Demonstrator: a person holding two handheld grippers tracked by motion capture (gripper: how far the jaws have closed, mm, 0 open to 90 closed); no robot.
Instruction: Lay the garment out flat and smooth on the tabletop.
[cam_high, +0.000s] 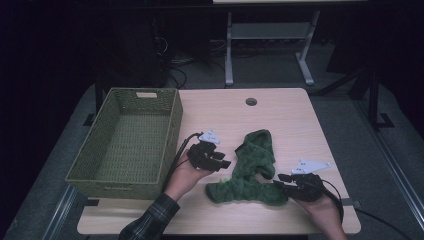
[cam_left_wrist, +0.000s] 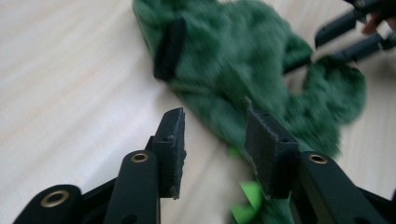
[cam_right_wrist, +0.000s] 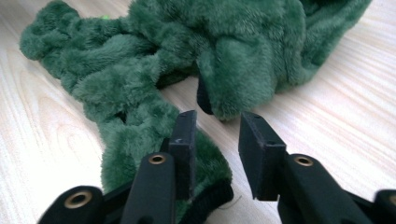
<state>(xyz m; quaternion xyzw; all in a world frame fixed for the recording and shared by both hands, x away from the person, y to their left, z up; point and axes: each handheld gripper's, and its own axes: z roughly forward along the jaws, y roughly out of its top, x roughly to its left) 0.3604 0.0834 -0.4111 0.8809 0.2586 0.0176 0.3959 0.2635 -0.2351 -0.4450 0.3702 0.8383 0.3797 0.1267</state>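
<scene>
A fuzzy dark green cloth (cam_high: 252, 165) lies crumpled on the light wooden table (cam_high: 285, 115), right of centre. My left gripper (cam_high: 223, 161) hovers just left of the cloth, held in a hand with a plaid sleeve. In the left gripper view its jaws (cam_left_wrist: 212, 123) stand open and hold nothing, with the cloth (cam_left_wrist: 233, 51) beyond them and a bright green tag (cam_left_wrist: 250, 193) below. My right gripper (cam_high: 280, 181) sits at the cloth's near right end. In the right gripper view its jaws (cam_right_wrist: 217, 123) are open over the cloth's (cam_right_wrist: 140, 60) edge, and nothing is pinched between them.
A green woven basket (cam_high: 170, 135), with nothing in it, stands along the table's left side. A round cable hole (cam_high: 251, 101) is near the far edge. The right gripper (cam_left_wrist: 355, 28) shows beyond the cloth in the left gripper view. Table legs and cables are behind.
</scene>
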